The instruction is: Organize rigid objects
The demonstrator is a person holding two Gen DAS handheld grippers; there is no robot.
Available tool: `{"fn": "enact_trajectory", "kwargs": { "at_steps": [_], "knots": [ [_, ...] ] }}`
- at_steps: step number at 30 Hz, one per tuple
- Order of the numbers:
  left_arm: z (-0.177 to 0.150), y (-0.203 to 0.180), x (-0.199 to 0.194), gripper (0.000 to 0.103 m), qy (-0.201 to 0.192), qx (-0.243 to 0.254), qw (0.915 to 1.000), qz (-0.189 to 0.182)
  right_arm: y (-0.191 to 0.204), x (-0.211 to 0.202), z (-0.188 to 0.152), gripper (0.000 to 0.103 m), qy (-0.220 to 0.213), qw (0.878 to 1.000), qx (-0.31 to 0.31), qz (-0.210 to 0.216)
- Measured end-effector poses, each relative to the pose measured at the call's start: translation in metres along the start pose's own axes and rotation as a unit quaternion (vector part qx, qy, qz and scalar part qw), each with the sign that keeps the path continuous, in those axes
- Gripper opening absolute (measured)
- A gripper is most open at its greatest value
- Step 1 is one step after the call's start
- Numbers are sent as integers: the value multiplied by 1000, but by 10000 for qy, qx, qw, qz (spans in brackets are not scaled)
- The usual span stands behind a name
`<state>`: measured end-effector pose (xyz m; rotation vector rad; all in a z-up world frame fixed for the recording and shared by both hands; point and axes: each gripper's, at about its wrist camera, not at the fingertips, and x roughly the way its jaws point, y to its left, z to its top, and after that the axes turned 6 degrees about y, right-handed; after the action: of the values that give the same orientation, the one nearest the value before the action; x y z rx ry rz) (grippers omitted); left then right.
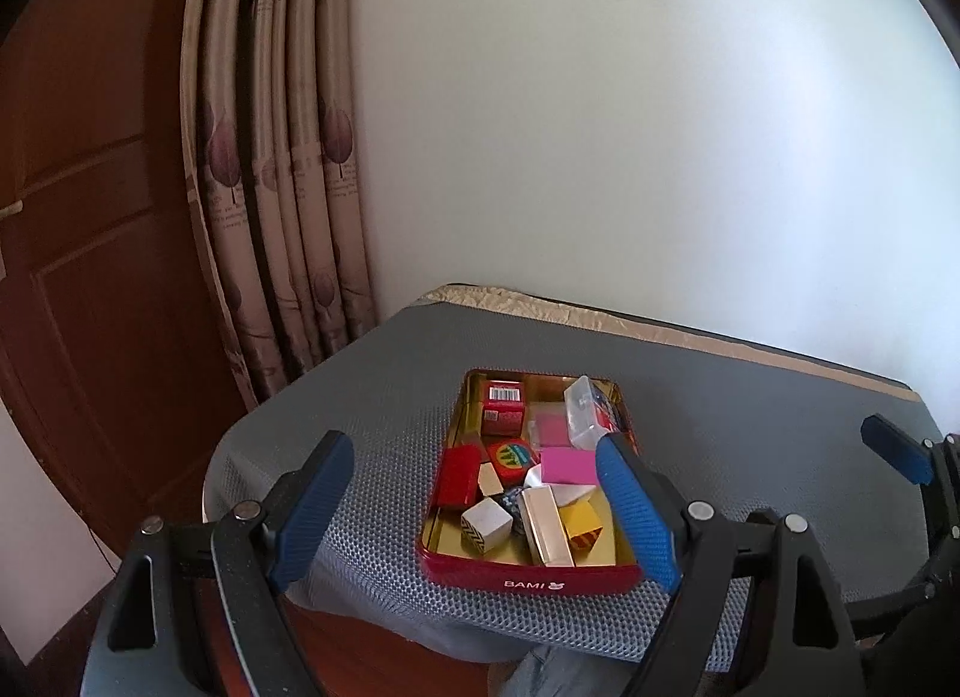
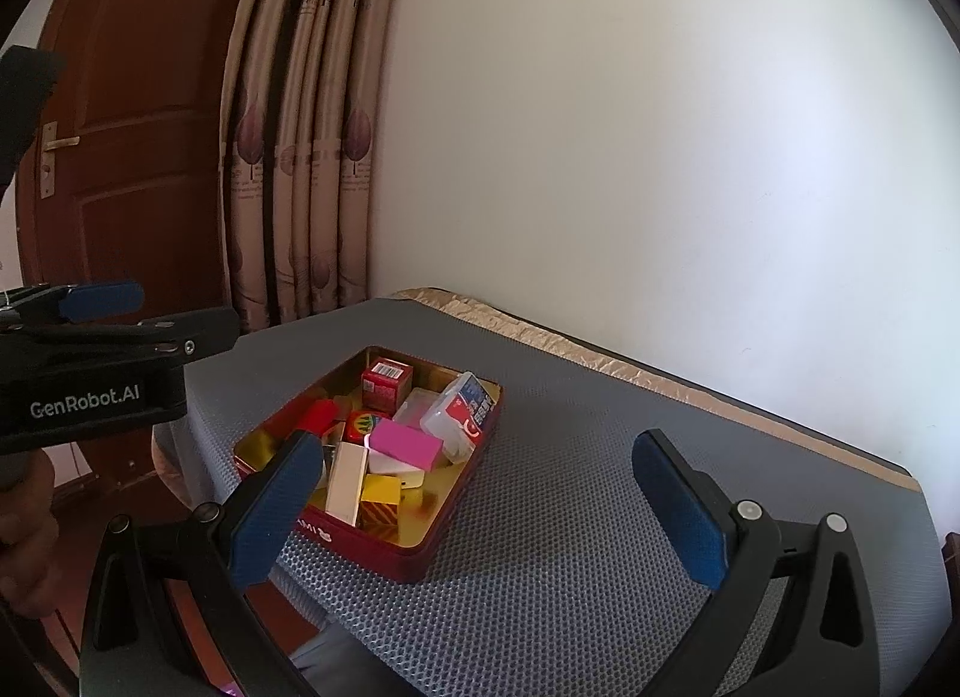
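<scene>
On the grey mesh-covered bench (image 1: pixel 384 397), a red tin (image 1: pixel 528 574) marked BAMI is seen, its gold interior filled with small rigid items. Catalogued inside: a red carton (image 1: pixel 503 410) with a barcode at the far end, a clear plastic case (image 2: pixel 459 415) at the far right, a pink block (image 2: pixel 405 444), a yellow block (image 1: pixel 581 523), a long white box (image 1: pixel 545 526), and a white cube (image 1: pixel 486 524) near the front rim. The left hand-held gripper (image 1: pixel 474 517) is held released above the tin's near end, nothing between its fingers. The right hand-held gripper (image 2: pixel 480 511) is likewise spread wide and empty, over the bench just right of the tin.
</scene>
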<state>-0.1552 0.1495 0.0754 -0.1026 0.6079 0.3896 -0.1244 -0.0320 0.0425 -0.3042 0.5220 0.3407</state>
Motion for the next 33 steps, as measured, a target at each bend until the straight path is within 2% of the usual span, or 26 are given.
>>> {"fn": "enact_trajectory", "kwargs": {
  "at_steps": [8,17,33],
  "knots": [
    [-3,8,11,85,225,-141,9989,-387,8,2,0,103,26,10000,-35,68],
    [-6,7,15,85,186,-71,9996,-191,11,13,-1,103,35,10000,88,17],
    [-9,9,24,85,273,-52,9994,-187,14,32,5,103,209,9996,106,175]
  ]
}}
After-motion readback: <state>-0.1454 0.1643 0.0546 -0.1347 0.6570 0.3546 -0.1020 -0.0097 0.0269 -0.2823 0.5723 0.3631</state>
